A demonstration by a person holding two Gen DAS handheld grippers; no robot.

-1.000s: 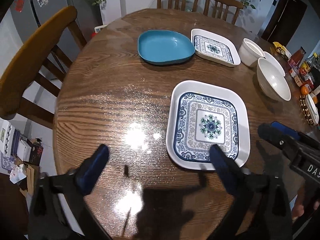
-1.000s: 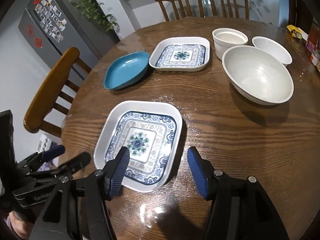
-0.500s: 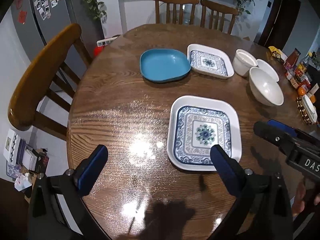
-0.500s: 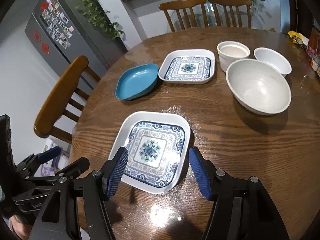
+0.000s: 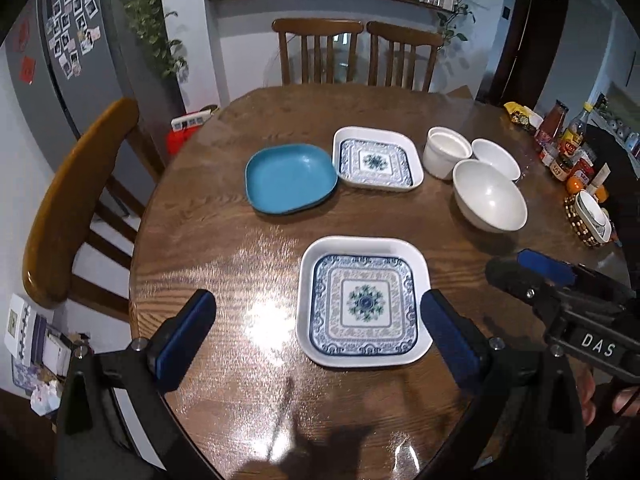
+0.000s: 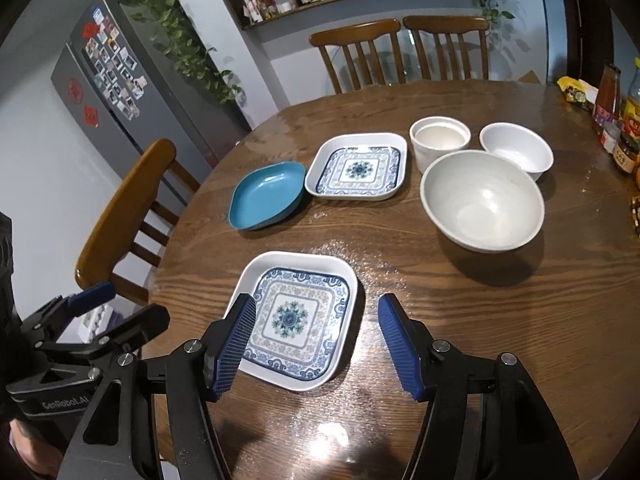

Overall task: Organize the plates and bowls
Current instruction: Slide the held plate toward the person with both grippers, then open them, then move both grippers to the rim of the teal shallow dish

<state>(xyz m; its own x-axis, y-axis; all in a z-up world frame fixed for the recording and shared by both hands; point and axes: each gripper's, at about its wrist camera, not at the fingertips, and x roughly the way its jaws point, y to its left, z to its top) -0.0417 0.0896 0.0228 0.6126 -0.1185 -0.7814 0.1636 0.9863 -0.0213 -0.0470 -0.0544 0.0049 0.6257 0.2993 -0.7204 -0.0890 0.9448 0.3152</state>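
A square patterned plate lies near the front of the round wooden table. A second patterned plate and a blue plate lie further back. A large white bowl, a small white bowl and a white cup-like bowl stand at the right. My left gripper is open above the table's front, empty. My right gripper is open and empty above the near plate.
Wooden chairs stand at the left and far side. Sauce bottles and jars and a small bowl on a beaded coaster sit at the table's right edge. A fridge stands at the left.
Both grippers have pulled back and risen away from the near patterned plate, so more of the table and room shows. Both stay open. The dishes have not moved.
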